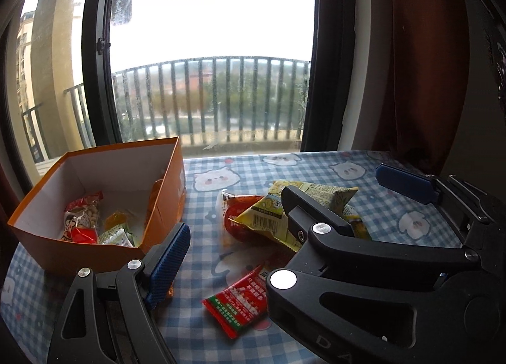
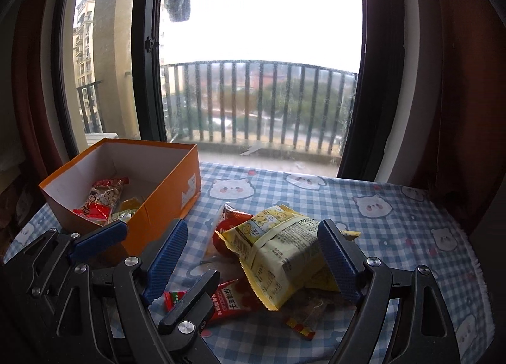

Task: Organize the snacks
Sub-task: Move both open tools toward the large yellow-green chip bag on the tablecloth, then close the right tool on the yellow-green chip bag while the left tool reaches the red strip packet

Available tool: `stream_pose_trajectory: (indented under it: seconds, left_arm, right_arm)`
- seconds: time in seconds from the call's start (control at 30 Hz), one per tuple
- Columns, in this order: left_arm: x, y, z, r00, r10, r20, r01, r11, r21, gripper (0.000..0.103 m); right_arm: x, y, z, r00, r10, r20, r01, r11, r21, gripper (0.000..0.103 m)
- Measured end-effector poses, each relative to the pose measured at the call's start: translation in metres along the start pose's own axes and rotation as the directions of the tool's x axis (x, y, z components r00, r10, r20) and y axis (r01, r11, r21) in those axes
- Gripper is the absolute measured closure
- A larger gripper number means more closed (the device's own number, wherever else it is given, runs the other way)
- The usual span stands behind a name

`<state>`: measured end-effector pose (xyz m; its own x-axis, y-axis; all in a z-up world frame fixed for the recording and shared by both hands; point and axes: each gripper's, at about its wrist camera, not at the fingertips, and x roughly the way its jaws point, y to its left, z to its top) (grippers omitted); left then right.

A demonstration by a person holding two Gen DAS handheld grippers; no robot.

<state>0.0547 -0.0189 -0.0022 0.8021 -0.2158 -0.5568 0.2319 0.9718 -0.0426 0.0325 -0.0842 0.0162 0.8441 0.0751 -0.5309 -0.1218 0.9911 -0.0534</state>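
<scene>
An orange box (image 1: 164,206) (image 2: 164,203) stands at the table's left with several snack packets (image 1: 83,218) (image 2: 104,199) inside. A pile of loose snacks lies in the middle: a yellow packet (image 1: 268,215) (image 2: 281,256) on top of a red one (image 1: 235,225) (image 2: 226,221), and a small red packet (image 1: 242,300) (image 2: 234,300) nearer me. My right gripper (image 2: 254,266) is open, its fingers either side of the yellow packet, not touching it. My left gripper (image 2: 136,244) is open and empty, beside the box's near corner.
The table has a blue checked cloth with cartoon faces (image 2: 395,237). A large window and balcony railing lie behind. A dark red curtain (image 1: 423,63) hangs at the right. A small clear wrapper (image 2: 300,326) lies near the front.
</scene>
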Motion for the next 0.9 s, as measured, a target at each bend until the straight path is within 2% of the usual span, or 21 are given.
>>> stream_pose_trajectory:
  seconds: [0.3,0.57,0.9]
  left_arm:
    - [0.020,-0.015,-0.016,1.000,0.000,-0.031,0.001,0.999,0.039,0.017]
    - [0.058,-0.014,-0.024,0.994,0.010,-0.105,-0.007,1.000,0.028,0.017]
    - [0.095,-0.010,-0.034,0.983,0.027,-0.183,-0.025,1.000,0.015,0.017]
  right_arm:
    - [0.012,-0.020,-0.023,1.000,-0.001,-0.006,0.002,0.999,0.047,0.017]
    - [0.048,-0.029,-0.039,0.997,0.002,-0.078,0.004,0.997,0.077,0.017]
    - [0.091,-0.034,-0.050,0.987,-0.060,-0.147,0.073,0.994,0.082,0.017]
